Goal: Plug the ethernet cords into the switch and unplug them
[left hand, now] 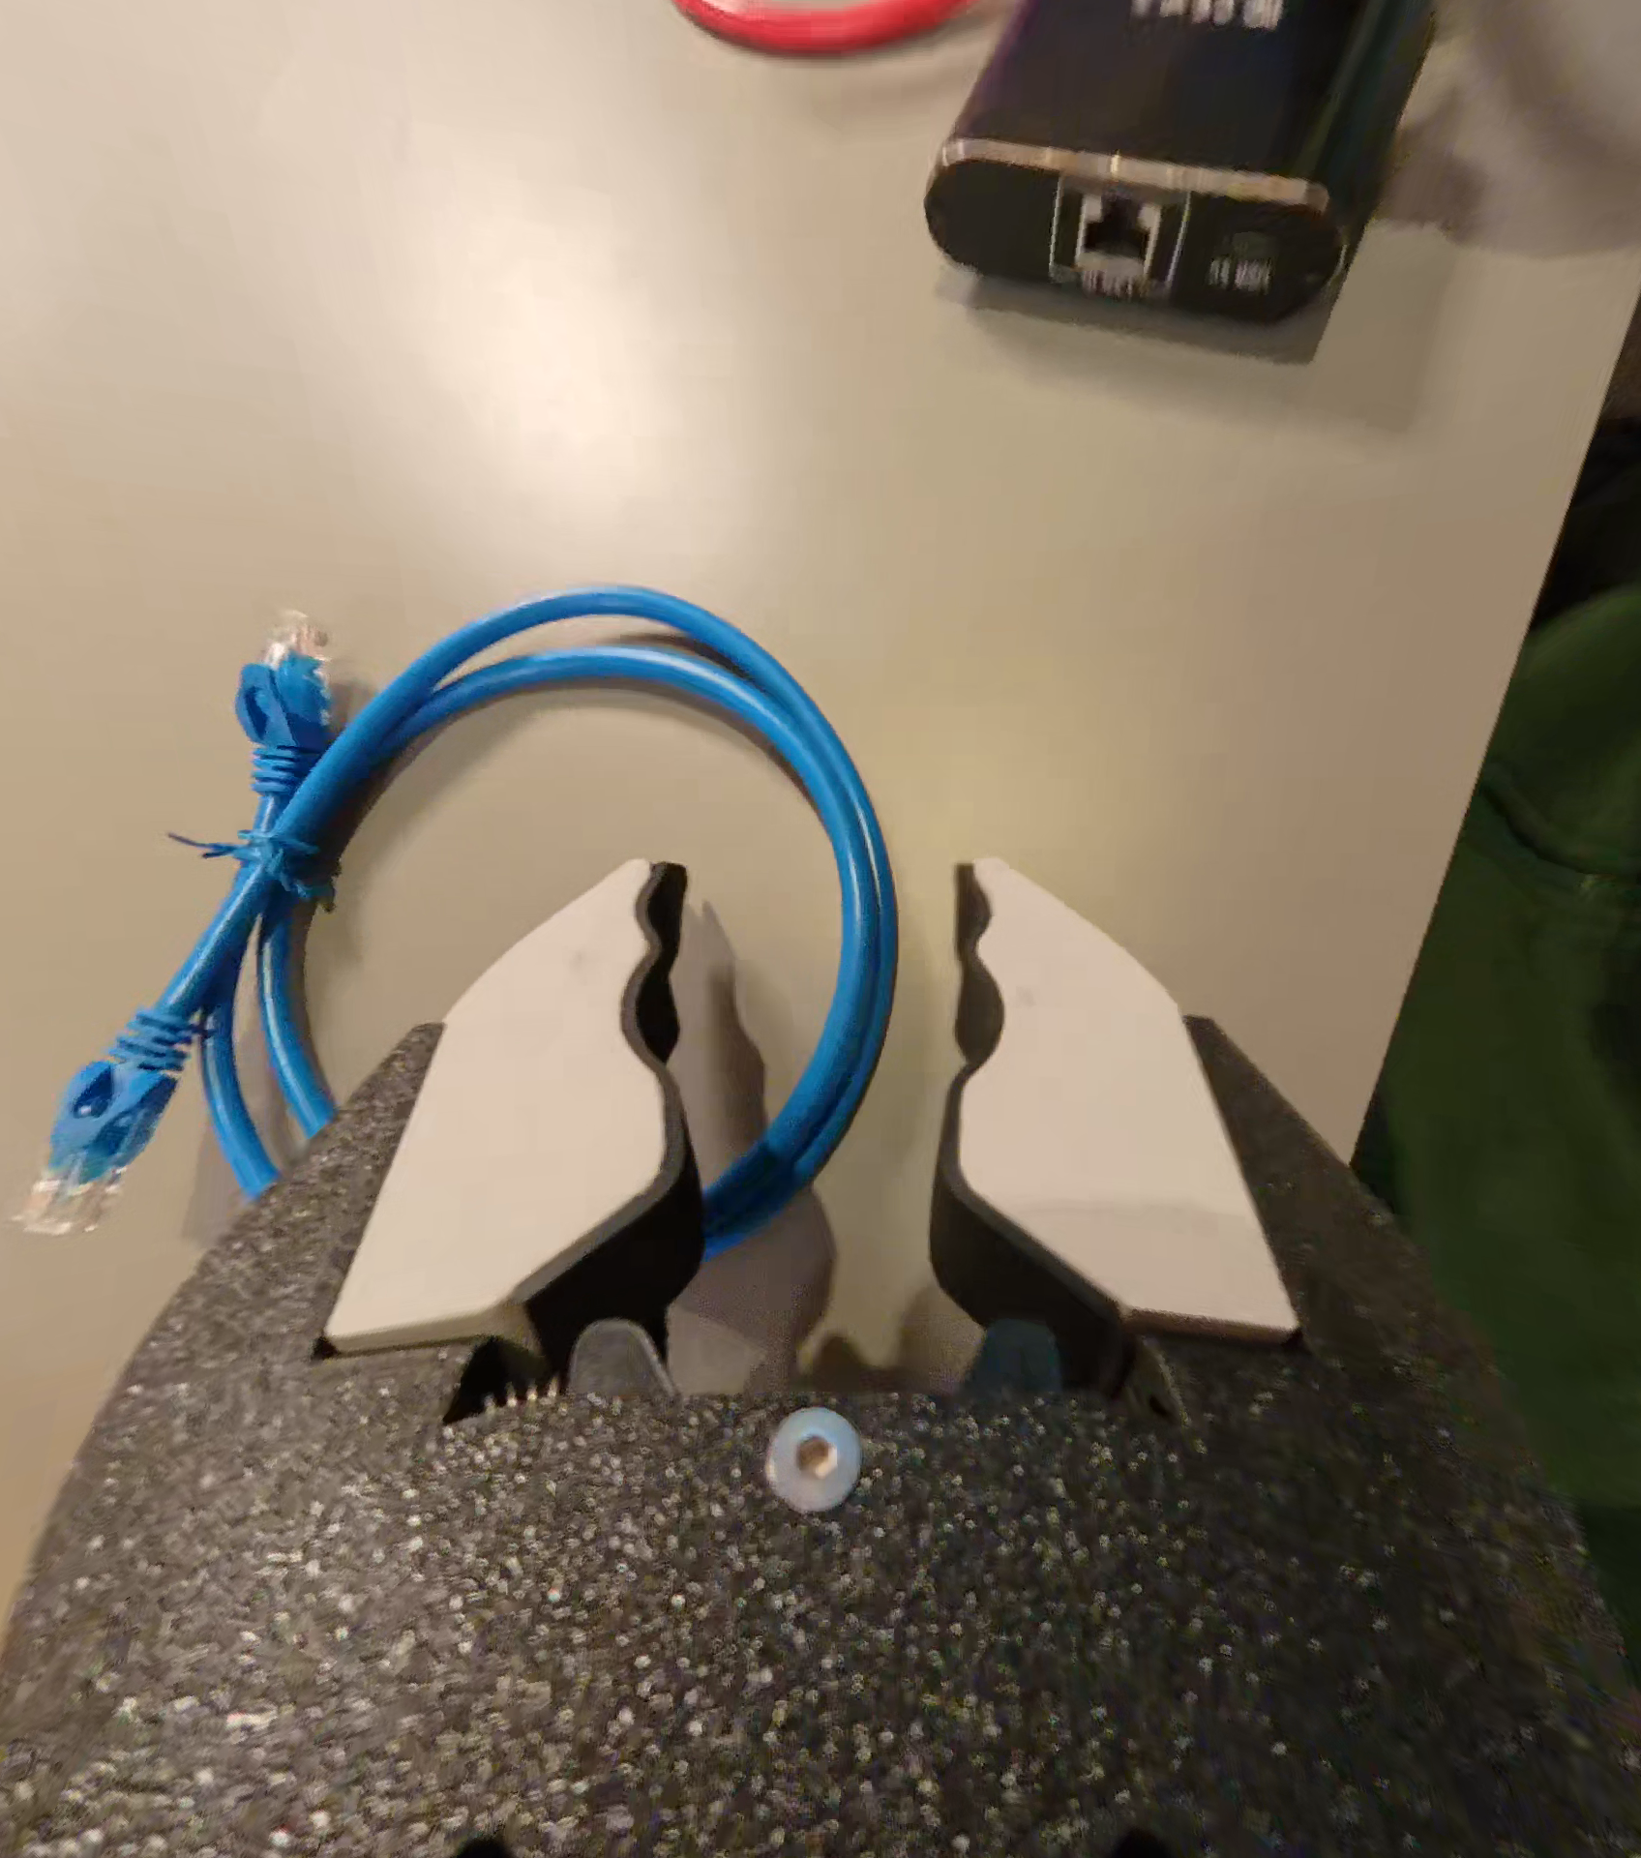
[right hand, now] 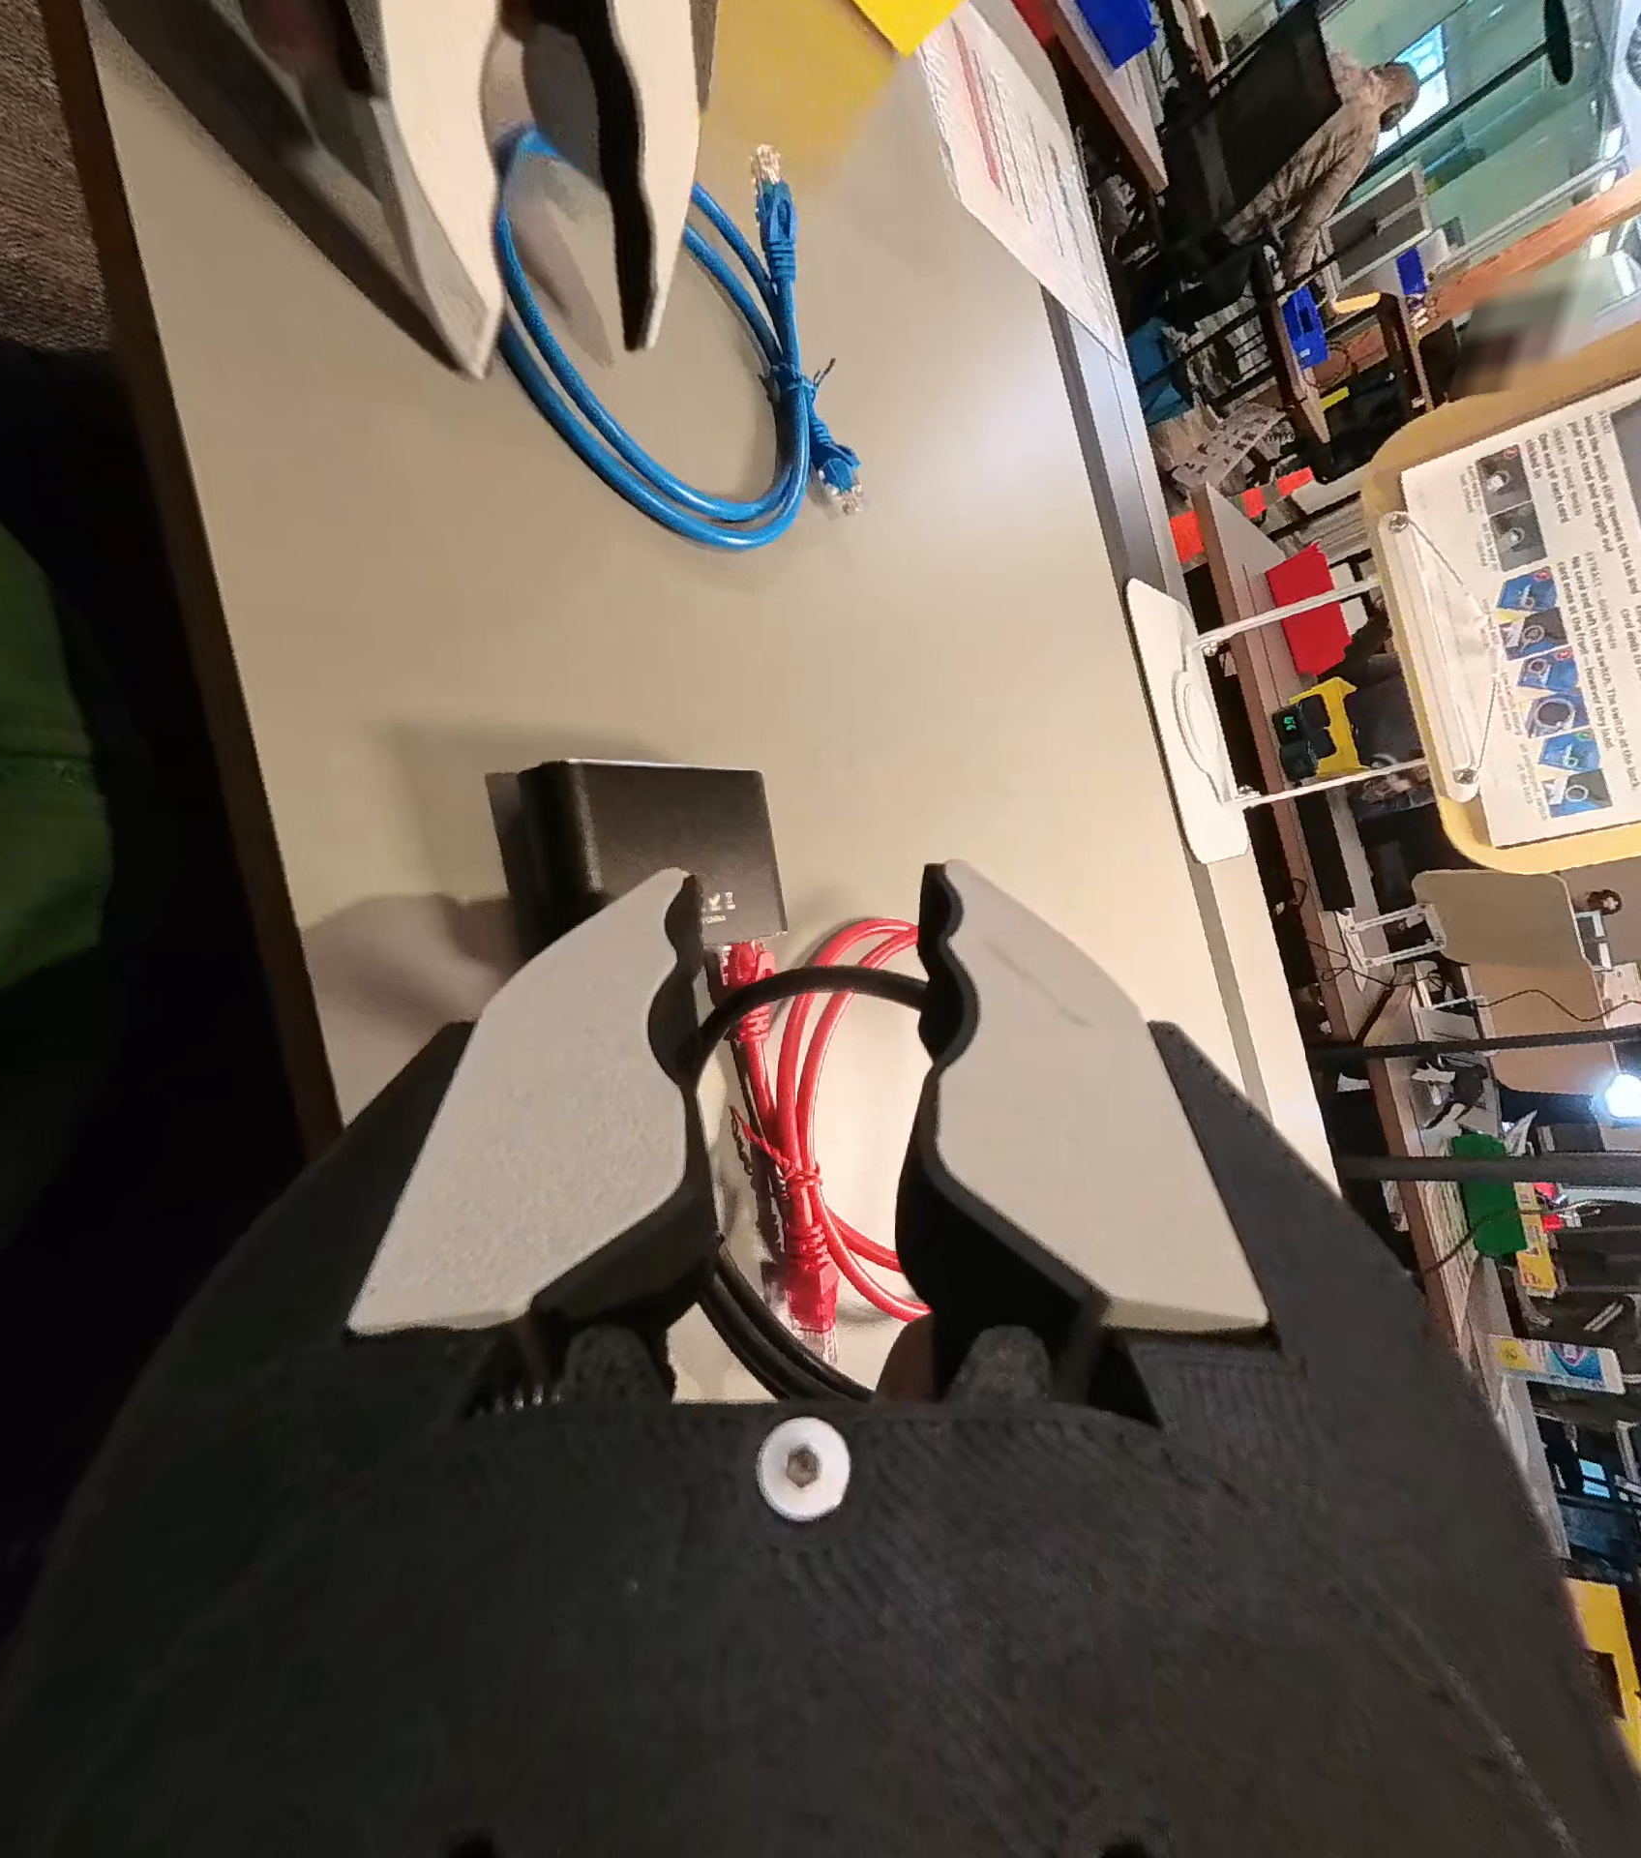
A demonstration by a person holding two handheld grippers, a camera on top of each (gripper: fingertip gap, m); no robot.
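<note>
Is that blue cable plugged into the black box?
No, it is out. The blue cable lies coiled and tied on the table, both clear plugs free. The black box shows an empty socket facing it.

The table (left hand: 495, 352) is smooth, matt beige laminate. The blue cord (left hand: 796, 784) has a glossy plastic jacket and clear plastic plugs. The switch (left hand: 1188, 131) looks like glossy black metal. The left gripper (left hand: 822, 885) has a rough, speckled black body and smooth matt grey fingers (left hand: 535, 1106).

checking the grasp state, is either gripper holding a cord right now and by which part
Nothing is held. The left gripper is open over the blue cord loop; the right gripper is open above the red cord by the switch.
</note>
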